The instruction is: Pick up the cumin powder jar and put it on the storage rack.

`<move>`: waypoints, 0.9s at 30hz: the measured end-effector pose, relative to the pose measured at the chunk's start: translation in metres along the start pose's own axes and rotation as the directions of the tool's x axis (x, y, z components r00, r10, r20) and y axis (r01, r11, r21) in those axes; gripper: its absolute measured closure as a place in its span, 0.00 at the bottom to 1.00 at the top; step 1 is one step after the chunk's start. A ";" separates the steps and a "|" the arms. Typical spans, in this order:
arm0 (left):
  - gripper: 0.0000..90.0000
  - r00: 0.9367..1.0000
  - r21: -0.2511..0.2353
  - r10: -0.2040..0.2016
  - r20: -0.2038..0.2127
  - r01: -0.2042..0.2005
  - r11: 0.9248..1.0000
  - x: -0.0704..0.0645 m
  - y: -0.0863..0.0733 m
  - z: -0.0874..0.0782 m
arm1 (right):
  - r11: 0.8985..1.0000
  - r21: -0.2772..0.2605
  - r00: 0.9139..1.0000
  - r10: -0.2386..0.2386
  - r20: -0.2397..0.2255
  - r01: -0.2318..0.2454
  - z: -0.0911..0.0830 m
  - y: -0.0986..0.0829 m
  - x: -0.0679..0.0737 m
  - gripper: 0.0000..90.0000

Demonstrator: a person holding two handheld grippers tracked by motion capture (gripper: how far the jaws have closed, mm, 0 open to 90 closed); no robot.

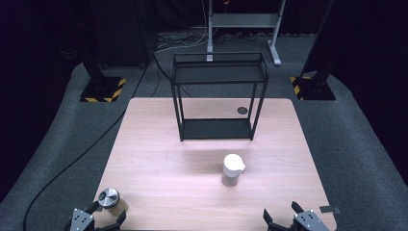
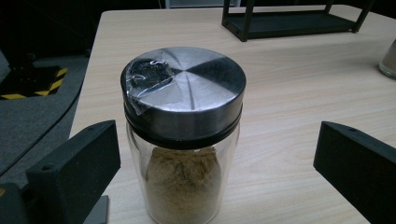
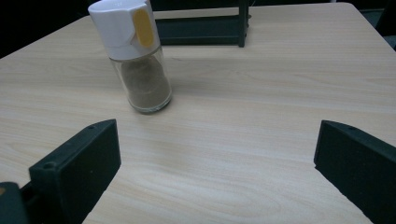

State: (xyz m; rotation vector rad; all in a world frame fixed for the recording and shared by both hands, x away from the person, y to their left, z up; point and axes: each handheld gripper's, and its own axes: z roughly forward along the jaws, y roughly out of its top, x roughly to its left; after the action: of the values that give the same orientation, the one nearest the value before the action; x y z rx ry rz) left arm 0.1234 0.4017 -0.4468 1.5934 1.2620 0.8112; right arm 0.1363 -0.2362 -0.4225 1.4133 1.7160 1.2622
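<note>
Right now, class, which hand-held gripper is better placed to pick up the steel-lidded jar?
The left hand-held gripper: its open jaws already flank the steel-lidded jar. The right hand-held gripper stands open over bare table, far from it.

Jar point(image 2: 183, 140) — clear glass, tan powder, brushed silver lid. Shaker point(image 3: 135, 56) — white cap, yellow tab, brown spice. Black rack point(image 1: 217, 96); pale wood-grain table point(image 1: 159, 163).

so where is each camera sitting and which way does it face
high view: above the near table edge, looking forward and down; both tongs at the bottom, left tongs, right tongs.
left gripper view: on the left tongs, facing the steel-lidded jar between open jaws.
right gripper view: on the right tongs, facing the white-capped shaker.
Shared: the black rack.
</note>
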 end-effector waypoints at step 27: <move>0.00 0.998 -0.009 0.022 -0.055 -0.023 1.000 0.005 -0.012 0.043 | 1.000 -0.011 1.000 -0.010 0.015 0.011 0.003 -0.004 0.006 0.00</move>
State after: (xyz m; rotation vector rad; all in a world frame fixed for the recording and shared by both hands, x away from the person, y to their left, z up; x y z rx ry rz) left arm 0.1587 0.3962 -0.4739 1.5898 1.2793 0.8796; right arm 0.1358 -0.2296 -0.4264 1.4019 1.7014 1.2509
